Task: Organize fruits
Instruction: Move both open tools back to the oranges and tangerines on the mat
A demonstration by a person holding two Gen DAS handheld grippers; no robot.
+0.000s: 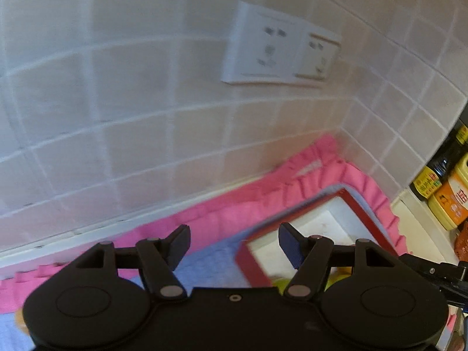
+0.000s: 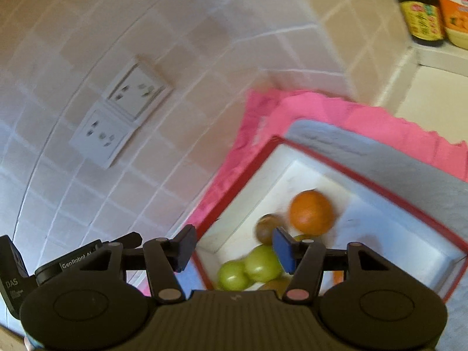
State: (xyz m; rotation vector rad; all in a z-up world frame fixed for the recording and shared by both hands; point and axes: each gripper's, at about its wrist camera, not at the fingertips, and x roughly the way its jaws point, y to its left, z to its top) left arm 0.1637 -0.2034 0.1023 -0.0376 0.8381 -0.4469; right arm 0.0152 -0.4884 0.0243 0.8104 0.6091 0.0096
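Left gripper (image 1: 234, 245) held above the cloth, fingers spread wide, nothing between the pads; its right pad (image 1: 288, 245) sits over the near corner of the red-rimmed white tray (image 1: 365, 216), its left pad over the blue-grey mat (image 1: 210, 266). Tray lies ahead and to the right of this tool, on the mat, which rests on a pink ruffled cloth (image 1: 234, 213) pushed into the corner of the tiled wall (image 1: 131, 117). A double wall socket (image 1: 278, 46) is straight ahead and above. Bits of yellow-green fruit show just behind the right finger linkage, too hidden to name. Right gripper (image 2: 234, 247) also wide apart and holding nothing, hanging over the tray's near-left rim (image 2: 204, 231). Inside the tray, ahead and right of this tool: an orange (image 2: 311, 212) farthest out, a brown round fruit (image 2: 267, 228) just beside it on the left, blurred, and two green fruits (image 2: 248, 267) touching each other, closest to the tool, partly behind its right pad (image 2: 282, 250). More fruit lies under the linkage; kind cannot be told. Sauce bottles (image 2: 421, 5) stand on a ledge far ahead-right, well apart from the tray. Both views motion-blurred
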